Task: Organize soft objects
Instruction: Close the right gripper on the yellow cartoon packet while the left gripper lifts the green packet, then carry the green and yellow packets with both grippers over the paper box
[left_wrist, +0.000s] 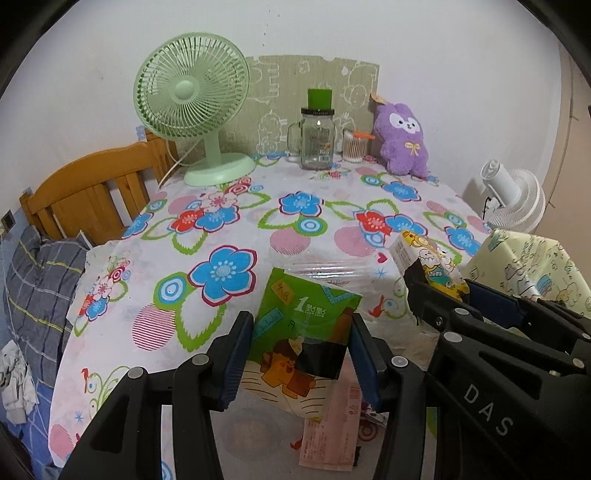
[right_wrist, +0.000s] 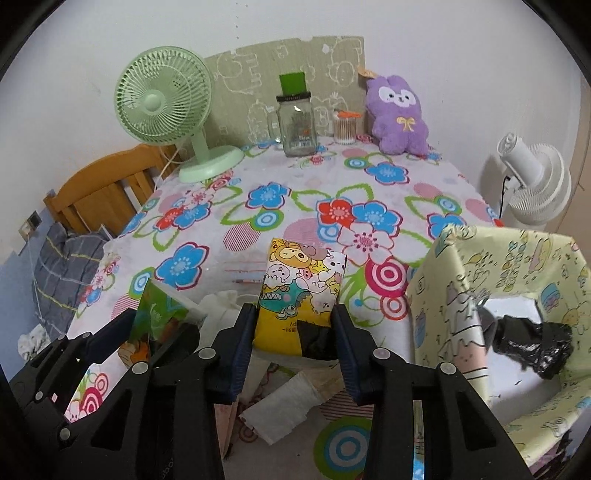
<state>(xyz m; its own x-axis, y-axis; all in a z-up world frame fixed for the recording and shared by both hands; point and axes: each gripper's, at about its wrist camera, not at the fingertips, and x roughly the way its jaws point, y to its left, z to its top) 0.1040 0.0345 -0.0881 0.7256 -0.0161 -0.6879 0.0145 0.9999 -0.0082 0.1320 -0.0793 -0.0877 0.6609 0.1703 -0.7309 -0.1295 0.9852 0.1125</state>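
Nearest: left hand-held gripper (left_wrist: 301, 354) clamped on green tissue pack (left_wrist: 306, 325), pads flat on both side edges, pack lifted off the floral tabletop (left_wrist: 236, 221). Right hand-held gripper (right_wrist: 295, 332) likewise closed around yellow cartoon tissue pack (right_wrist: 301, 291), held upright above loose white tissues (right_wrist: 280, 410) and a pink paper (left_wrist: 328, 432) lying near edge.

Likely step: carrying both packs to the yellow patterned box (right_wrist: 461, 258) at right. Suggest moving right pack first, keeping it upright, clearing the near-left wall before lowering; squeeze only enough to hold, soft packs deform and slip. Left pack after, to avoid gripper clash at the opening.

Containers:
- Yellow patterned box: open top, pale floor visible, crumpled black plastic (right_wrist: 532, 343) inside at right. Rest of interior hidden.
- Glass jar (right_wrist: 297, 125), far centre, black lid, looks empty.
- Small clear tub (right_wrist: 345, 129) beside it, packed with cotton swabs.

Purple plush (right_wrist: 397, 114) far right against wall, untouched. Green fan (right_wrist: 166, 107) far left.
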